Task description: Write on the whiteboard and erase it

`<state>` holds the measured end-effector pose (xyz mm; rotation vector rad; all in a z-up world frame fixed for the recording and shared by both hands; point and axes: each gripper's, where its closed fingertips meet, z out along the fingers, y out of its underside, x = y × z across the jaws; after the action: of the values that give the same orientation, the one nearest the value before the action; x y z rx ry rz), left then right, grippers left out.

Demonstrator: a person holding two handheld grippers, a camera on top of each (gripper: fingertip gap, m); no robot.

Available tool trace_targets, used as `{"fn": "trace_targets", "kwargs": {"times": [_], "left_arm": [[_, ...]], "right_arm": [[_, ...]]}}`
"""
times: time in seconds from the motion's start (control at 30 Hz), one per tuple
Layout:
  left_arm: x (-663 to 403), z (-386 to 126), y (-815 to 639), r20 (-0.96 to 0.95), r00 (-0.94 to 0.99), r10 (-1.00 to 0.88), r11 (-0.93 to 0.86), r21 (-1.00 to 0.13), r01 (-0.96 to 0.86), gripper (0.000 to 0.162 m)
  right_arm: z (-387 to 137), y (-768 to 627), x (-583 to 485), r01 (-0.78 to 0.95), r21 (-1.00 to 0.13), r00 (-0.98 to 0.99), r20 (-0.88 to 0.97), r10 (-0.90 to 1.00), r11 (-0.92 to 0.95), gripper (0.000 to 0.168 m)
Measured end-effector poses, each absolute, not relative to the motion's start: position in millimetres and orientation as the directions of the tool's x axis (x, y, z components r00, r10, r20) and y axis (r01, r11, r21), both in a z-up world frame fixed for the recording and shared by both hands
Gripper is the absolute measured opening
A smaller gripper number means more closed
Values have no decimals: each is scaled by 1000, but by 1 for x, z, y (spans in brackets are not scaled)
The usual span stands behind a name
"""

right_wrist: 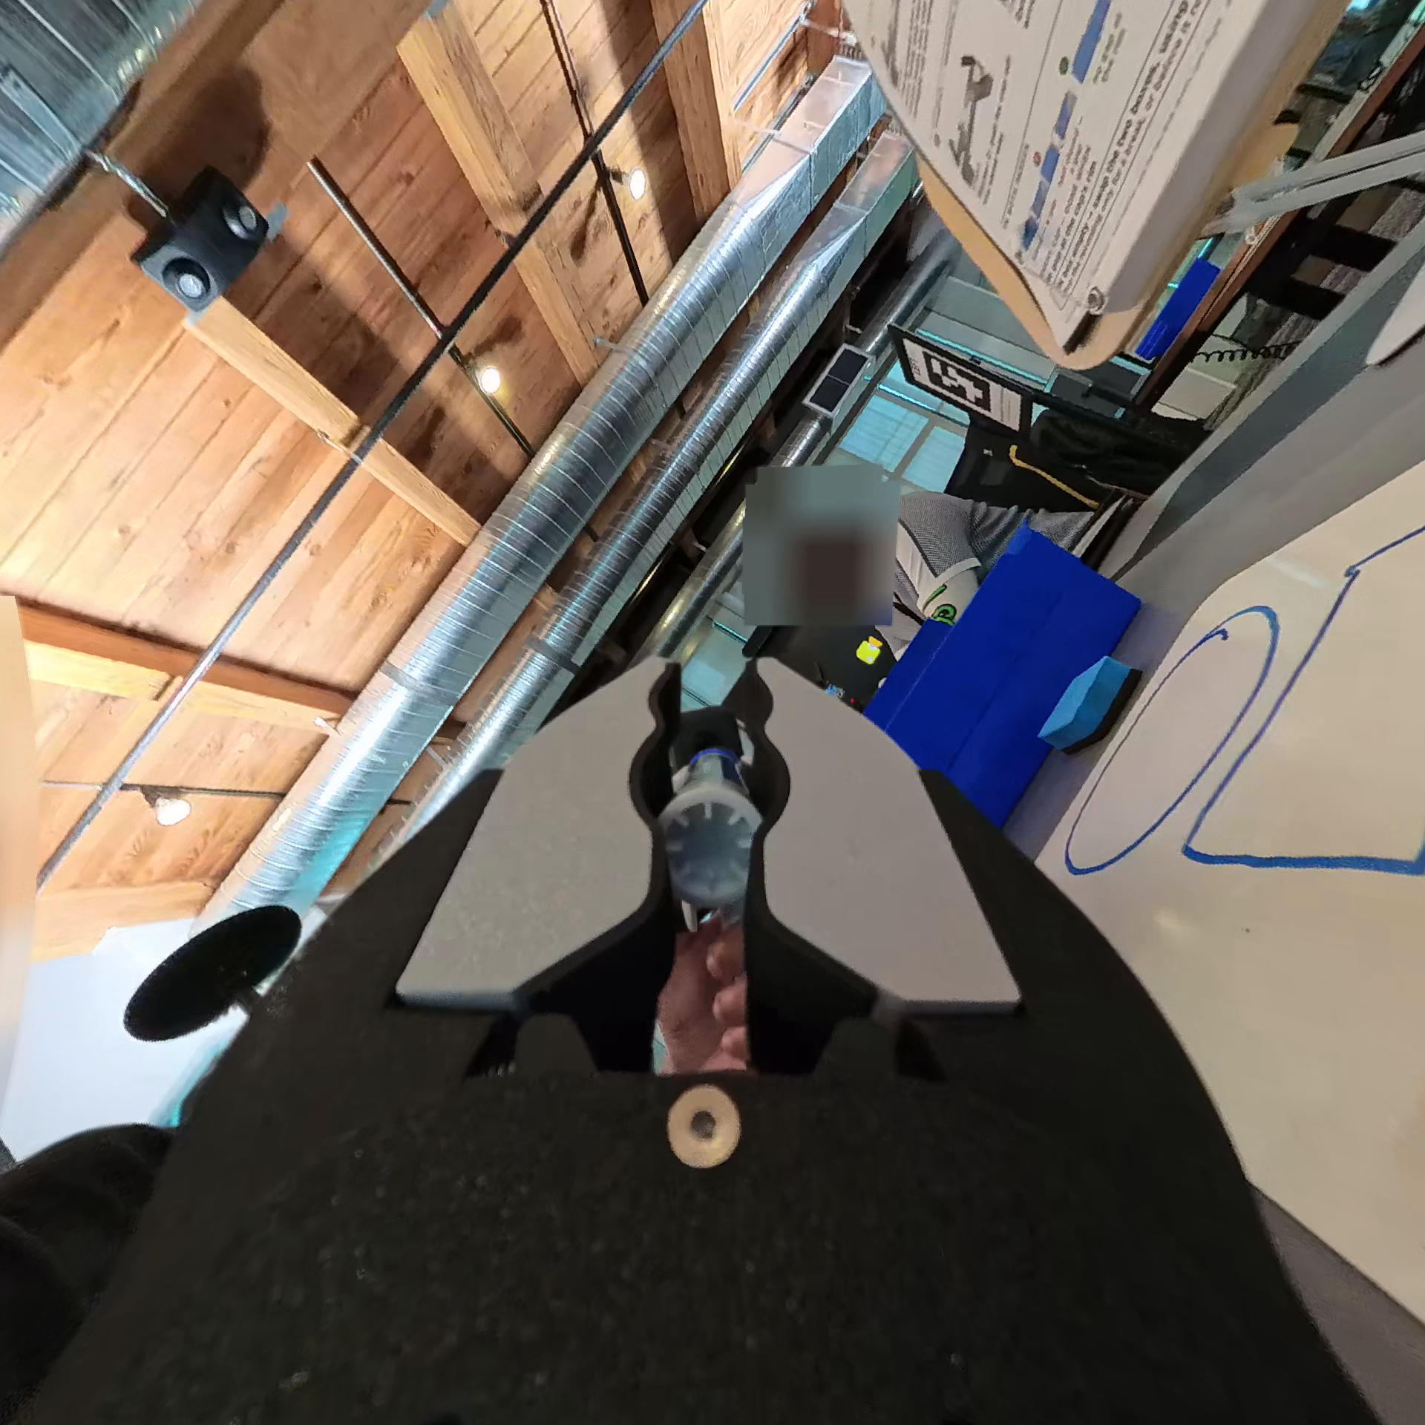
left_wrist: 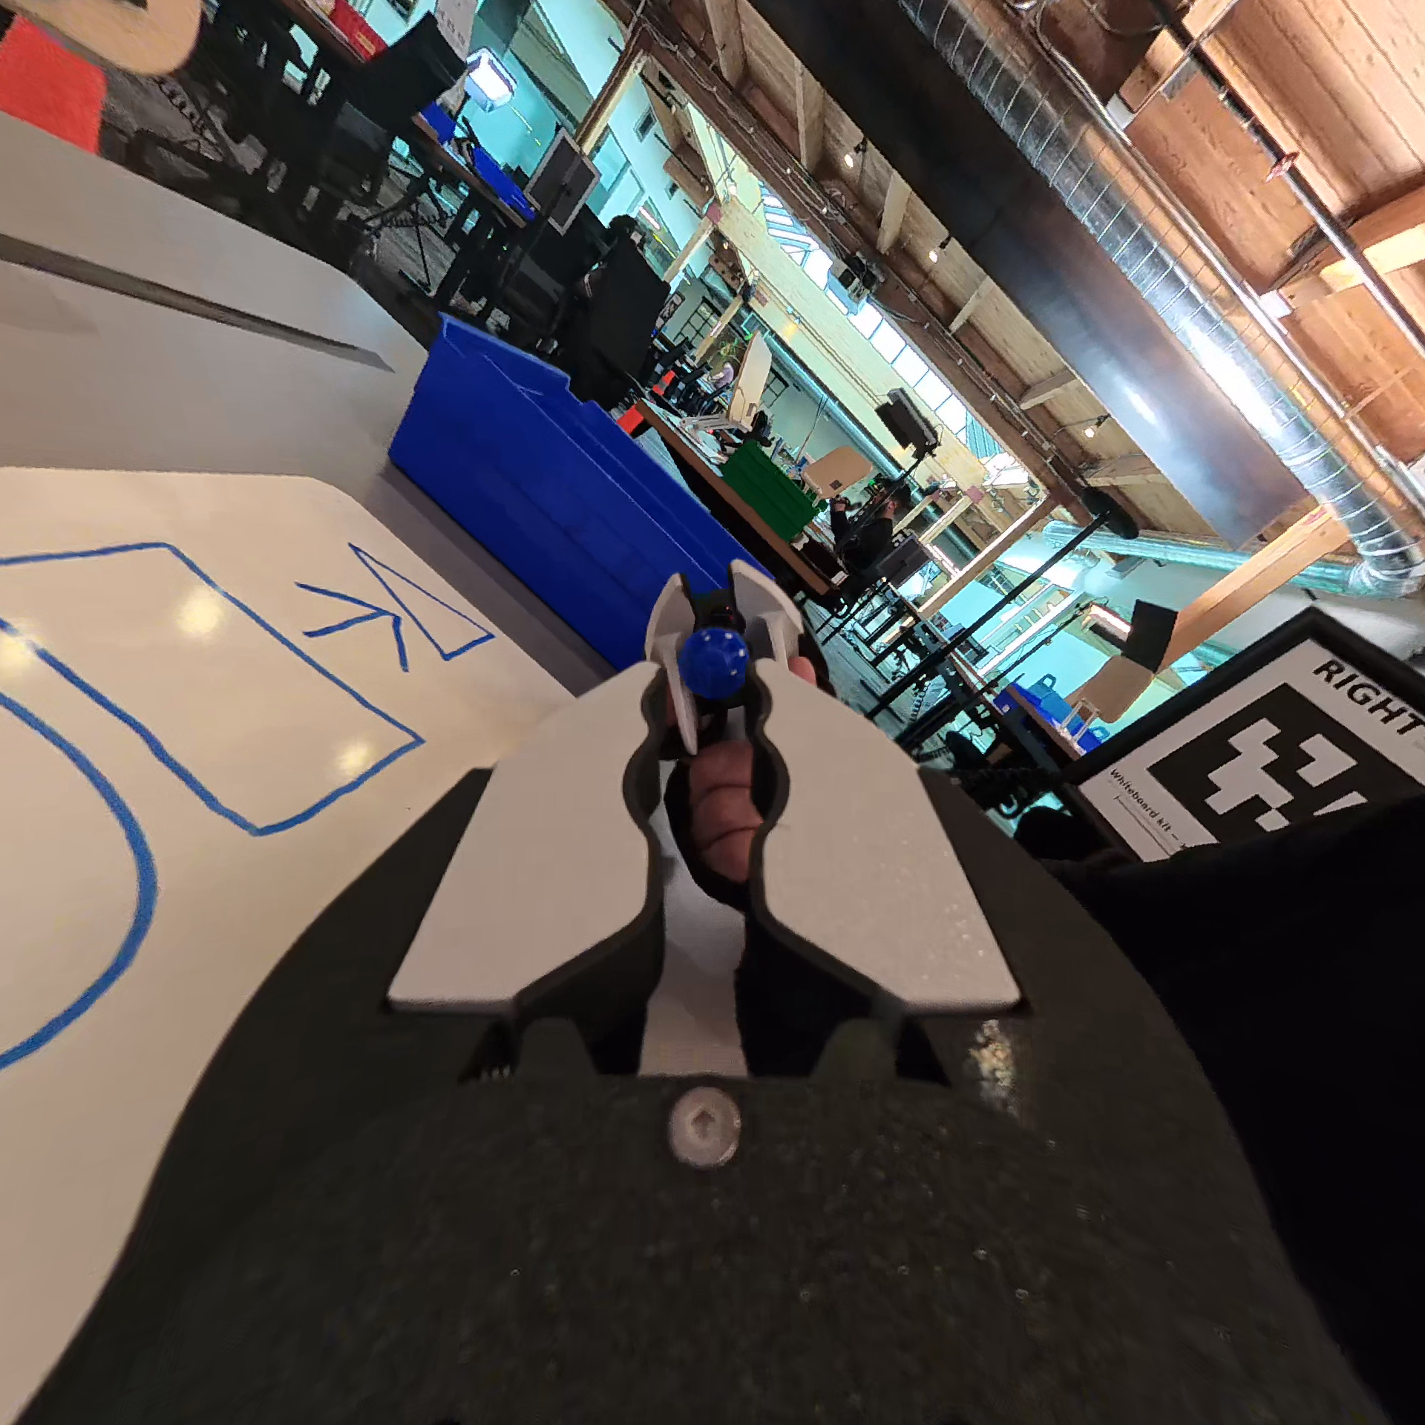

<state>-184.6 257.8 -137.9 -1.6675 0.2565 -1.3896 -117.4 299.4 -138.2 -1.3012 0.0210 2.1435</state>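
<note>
Marker (right_wrist: pixel 705 837) is pinched in right gripper (right_wrist: pixel 709 677), long axis along its fingers, blue end aimed at left gripper (left_wrist: pixel 709 688), the nearer free one. Left jaws are nearly closed; grip cannot be told. Whiteboard (left_wrist: pixel 231 694) is alongside, drawn on. Eraser (right_wrist: pixel 1087 705) lies at whiteboard's far edge, against blue bin (right_wrist: pixel 1002 655). Workshop is seen beyond whiteboard.
</note>
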Motion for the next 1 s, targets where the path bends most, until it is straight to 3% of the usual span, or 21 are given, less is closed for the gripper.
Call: {"fn": "trace_targets", "kwargs": {"times": [0.17,0.7,1.0], "left_arm": [[-183,-137,252,606,378,-700,-522,-795,308,4],[-189,-151,247,605,383,-698,-571,-793,212,0],[-189,-152,249,628,370,-685,-575,-777,256,0]], "right_arm": [[-135,294,-122,-492,-346,-303,-792,530,-799,15],[-140,288,-131,-432,-448,-237,-781,578,-783,16],[-140,286,-131,-415,-518,-186,-757,626,-749,16]]}}
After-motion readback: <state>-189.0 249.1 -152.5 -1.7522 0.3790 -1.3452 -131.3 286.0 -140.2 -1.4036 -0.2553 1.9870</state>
